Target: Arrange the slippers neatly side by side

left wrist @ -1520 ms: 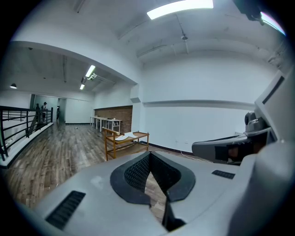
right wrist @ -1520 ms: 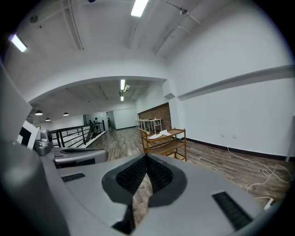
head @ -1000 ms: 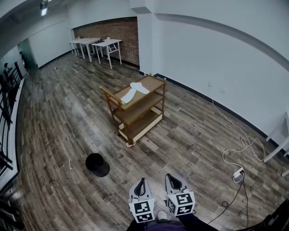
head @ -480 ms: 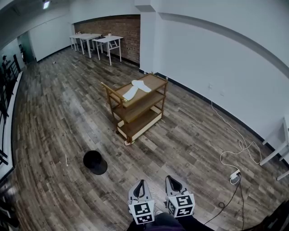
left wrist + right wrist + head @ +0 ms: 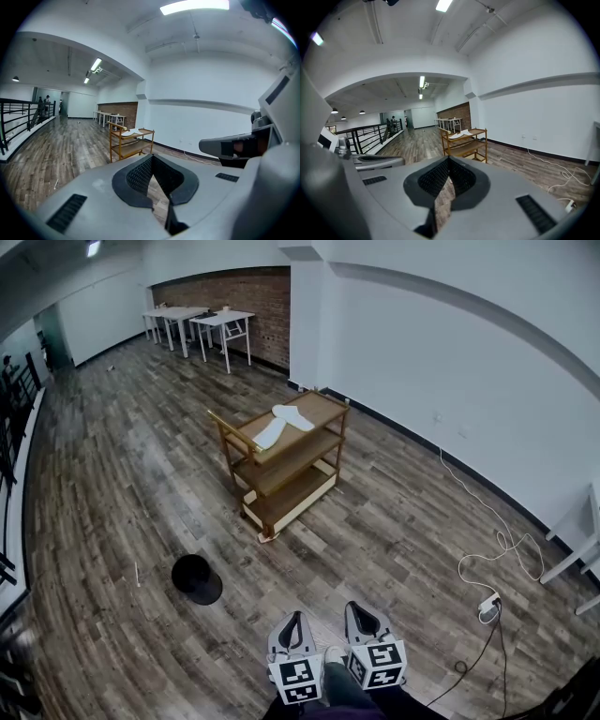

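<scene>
The left gripper (image 5: 294, 618) and right gripper (image 5: 360, 614) are hanging empty, fingers together, well apart from the slippers (image 5: 282, 424) on the cart (image 5: 292, 506), so walking up squarely and opening them should come first.

Two white slippers (image 5: 291, 415), seemingly crossed, lie atop the wooden cart (image 5: 324, 411)

Wooden cart (image 5: 286, 465) parked on the plank floor (image 5: 122, 493)
Two white slippers (image 5: 279, 424) up on its top shelf, angled apart, tips touching.
</scene>
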Motion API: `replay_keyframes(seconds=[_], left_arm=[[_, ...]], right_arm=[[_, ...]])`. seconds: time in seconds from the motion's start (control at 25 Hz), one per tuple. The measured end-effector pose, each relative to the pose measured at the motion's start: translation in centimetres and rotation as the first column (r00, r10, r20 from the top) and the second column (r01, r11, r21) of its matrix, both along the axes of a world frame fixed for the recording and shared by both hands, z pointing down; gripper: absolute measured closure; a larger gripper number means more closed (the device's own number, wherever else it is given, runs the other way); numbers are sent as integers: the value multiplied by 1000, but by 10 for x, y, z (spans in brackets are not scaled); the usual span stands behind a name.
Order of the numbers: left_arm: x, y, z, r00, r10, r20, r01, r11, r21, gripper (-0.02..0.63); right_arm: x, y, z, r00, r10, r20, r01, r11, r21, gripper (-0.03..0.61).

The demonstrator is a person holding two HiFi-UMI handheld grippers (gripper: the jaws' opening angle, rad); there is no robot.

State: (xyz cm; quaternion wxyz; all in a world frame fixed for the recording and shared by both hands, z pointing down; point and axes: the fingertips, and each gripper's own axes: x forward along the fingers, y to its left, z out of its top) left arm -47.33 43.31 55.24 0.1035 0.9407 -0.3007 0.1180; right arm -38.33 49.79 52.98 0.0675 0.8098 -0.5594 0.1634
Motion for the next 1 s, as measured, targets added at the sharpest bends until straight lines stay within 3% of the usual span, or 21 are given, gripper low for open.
replay_keyframes(seconds=[0.76, 1.0], left_arm=[[113, -51, -17, 999, -14, 29, 13, 999, 34, 614], [151, -58, -20, 999, -31, 7, 31, 998, 59, 614]], right_arm=[[111, -54, -5, 999, -31, 40, 30, 999, 24, 580], [146, -58, -7, 999, -34, 36, 33, 999, 29, 580]])
